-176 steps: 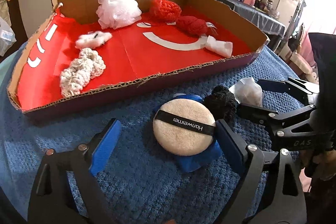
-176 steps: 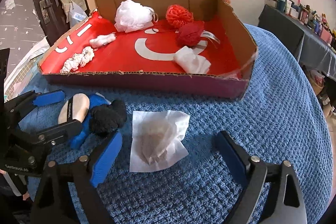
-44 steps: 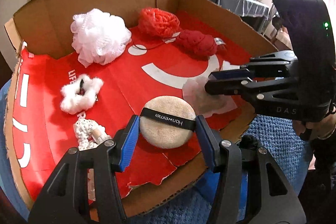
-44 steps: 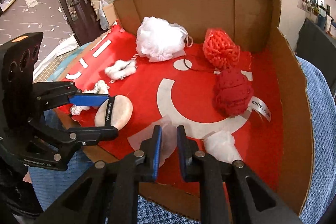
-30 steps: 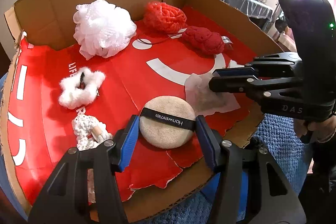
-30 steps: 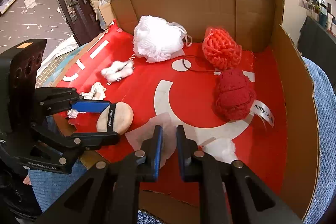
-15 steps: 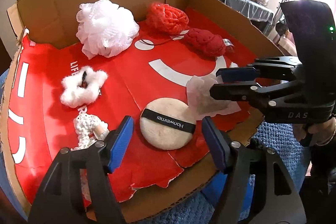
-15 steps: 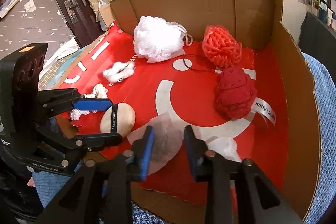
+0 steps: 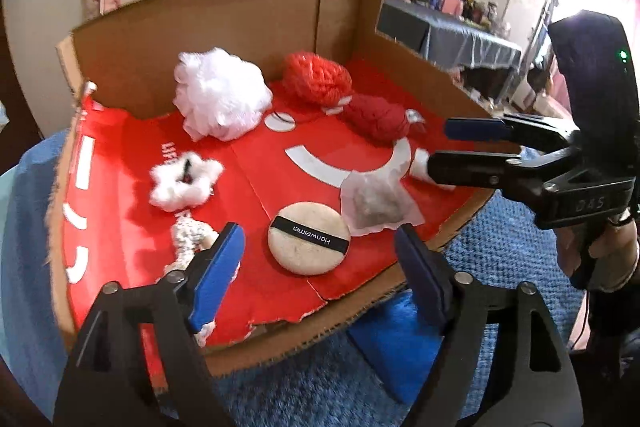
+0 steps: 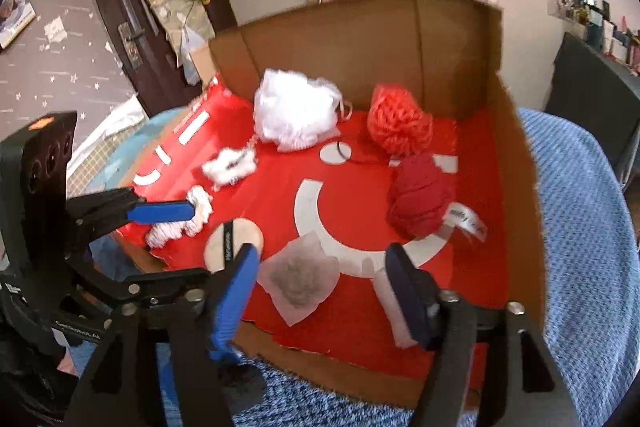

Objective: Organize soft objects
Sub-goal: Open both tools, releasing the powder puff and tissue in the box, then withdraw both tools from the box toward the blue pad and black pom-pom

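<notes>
A round beige powder puff (image 9: 308, 243) with a black band lies on the red floor of the cardboard tray (image 9: 240, 11), near its front edge; it also shows in the right wrist view (image 10: 232, 241). A white tissue pouch (image 9: 378, 202) lies beside it on the right, seen too in the right wrist view (image 10: 300, 277). My left gripper (image 9: 320, 275) is open and empty, just in front of the puff. My right gripper (image 10: 324, 291) is open and empty, above the pouch. A blue soft item (image 9: 392, 339) lies on the blue cloth under the left gripper.
In the tray: a white mesh pouf (image 9: 220, 99), an orange knit ball (image 9: 316, 77), a dark red knit ball (image 9: 376, 117), a white fluffy scrunchie (image 9: 184, 179), a cream knitted piece (image 9: 188, 239) and a folded white cloth (image 10: 394, 307). A blue towel (image 10: 580, 227) covers the table.
Both grippers opened wider and pulled back and up from the tray. The puff and the tissue pouch stay on the tray floor.
</notes>
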